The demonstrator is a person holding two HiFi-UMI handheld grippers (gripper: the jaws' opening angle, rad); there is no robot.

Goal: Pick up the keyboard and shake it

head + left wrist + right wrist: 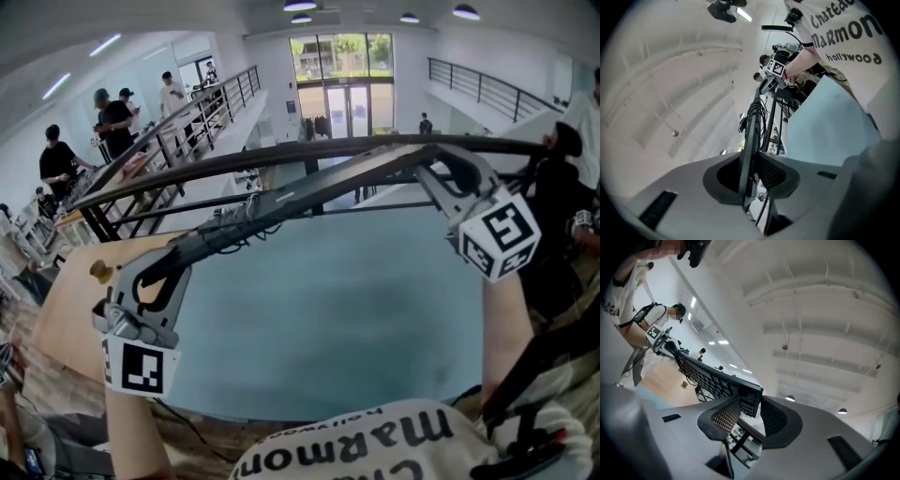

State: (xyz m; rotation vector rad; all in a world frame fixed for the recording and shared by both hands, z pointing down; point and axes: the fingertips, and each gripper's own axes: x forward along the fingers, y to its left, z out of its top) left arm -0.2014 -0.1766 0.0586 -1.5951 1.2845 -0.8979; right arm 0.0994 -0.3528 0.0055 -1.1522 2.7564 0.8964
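The left tongs (173, 258) are clamping one end of the keyboard (309, 187), its thin edge pinched between narrow jaws. The right tongs (439, 169) are gripping the other end, jaws somewhat wider. The keyboard is spanning between both tongs, hanging clear above the table (328, 328), with its cable (234, 220) bunching near the left tongs.

You have open room over the teal mat (328, 319) from 4 to 8 o'clock. The raised keyboard (319, 187) bars 9 through 2, cable (234, 220) bunched at 10; black rail (281, 155) just beyond, person (562, 187) close at 3.
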